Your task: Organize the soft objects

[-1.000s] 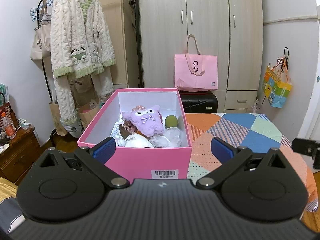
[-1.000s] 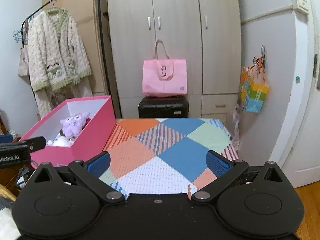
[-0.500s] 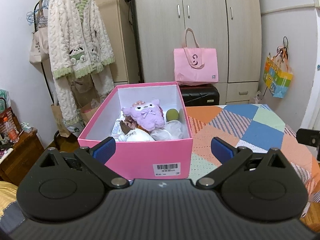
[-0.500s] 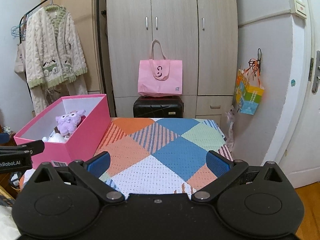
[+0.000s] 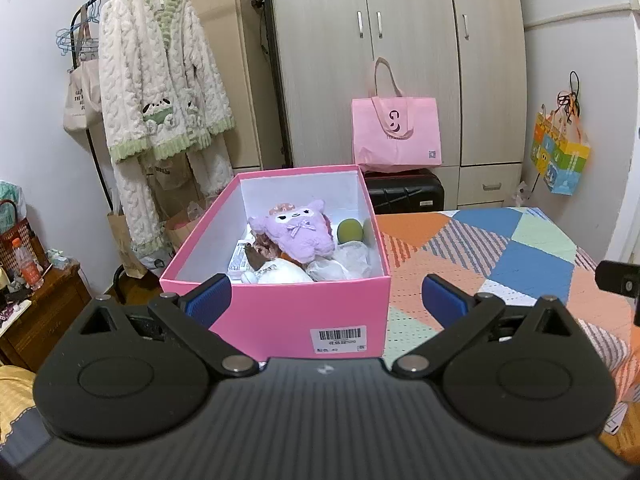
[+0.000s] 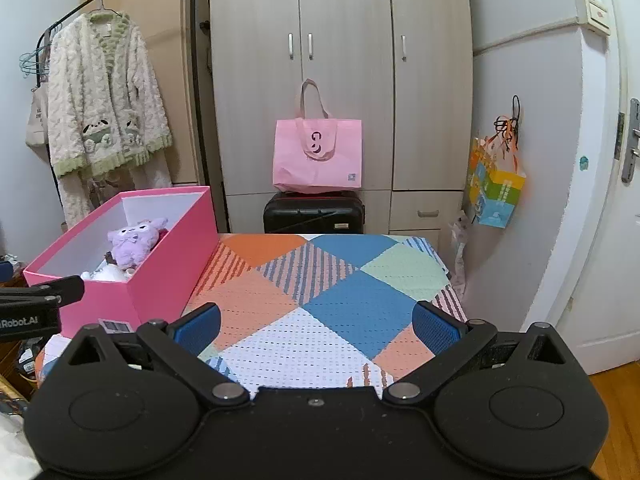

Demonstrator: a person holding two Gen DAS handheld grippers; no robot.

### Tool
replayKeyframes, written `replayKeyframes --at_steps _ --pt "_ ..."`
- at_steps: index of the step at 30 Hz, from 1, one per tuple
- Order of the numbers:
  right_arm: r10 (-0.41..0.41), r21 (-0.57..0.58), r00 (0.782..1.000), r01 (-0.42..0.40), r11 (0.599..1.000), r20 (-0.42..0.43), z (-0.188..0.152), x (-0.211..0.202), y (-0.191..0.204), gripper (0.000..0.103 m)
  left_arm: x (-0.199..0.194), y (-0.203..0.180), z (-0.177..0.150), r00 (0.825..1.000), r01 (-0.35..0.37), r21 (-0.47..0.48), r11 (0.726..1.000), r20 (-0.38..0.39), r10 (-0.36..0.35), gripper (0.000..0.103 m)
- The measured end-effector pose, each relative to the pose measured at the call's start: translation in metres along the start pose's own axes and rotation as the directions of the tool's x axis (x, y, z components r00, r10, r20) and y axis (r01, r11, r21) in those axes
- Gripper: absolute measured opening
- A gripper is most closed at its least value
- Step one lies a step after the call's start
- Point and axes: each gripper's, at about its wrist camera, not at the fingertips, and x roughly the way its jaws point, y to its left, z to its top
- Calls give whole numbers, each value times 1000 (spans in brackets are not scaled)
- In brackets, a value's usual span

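From my left wrist camera, my left gripper (image 5: 326,300) hangs in front of the short end of the pink box (image 5: 280,320), its blue fingers spread wide and holding nothing. The box sits at the left edge of the patchwork cloth (image 5: 500,256). Inside it lie the soft things: a purple plush (image 5: 296,228) on top, a green ball (image 5: 349,230) just beside it against the right wall, some white crumpled pieces (image 5: 340,264) toward the near end, and a brown and orange bit half buried under the plush that I cannot make out. A black part at the right edge is probably my other tool (image 5: 620,280).

From my right wrist camera, my right gripper (image 6: 316,326) is over the middle of the cloth (image 6: 340,292), fingers (image 6: 198,326) wide apart and empty too. The box (image 6: 168,256) stands to its left, the plush (image 6: 134,240) showing above the rim. The cloth itself is bare; I see no soft thing lying loose on it.

My reading: everything soft in sight is in the box, so the gathering looks done or nearly so. If the job is to take things out and sort them, none of that has begun. What remains may only be tidying the pile; no lid is in sight.
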Motion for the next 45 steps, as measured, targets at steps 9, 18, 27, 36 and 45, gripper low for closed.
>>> replayKeyframes --at_steps 9,18,27,36,45 --pt "-54 -10 998 55 998 28 -1 -3 -1 103 0 2 -1 1000 1 2 1000 -2 -1 103" --pt "-64 -23 997 65 998 40 -1 -6 0 103 -2 1 -2 1000 11 15 1000 0 -12 103" --pt "-71 -26 996 72 997 46 -2 -7 1 103 -5 0 -4 1000 8 19 1000 11 -8 103" --pt "-75 -36 995 78 996 65 -4 -11 3 103 -11 1 -6 998 6 15 1000 57 -7 103" --pt "-84 -39 994 87 995 76 -6 -12 6 103 -10 2 -8 997 29 3 1000 66 -29 103"
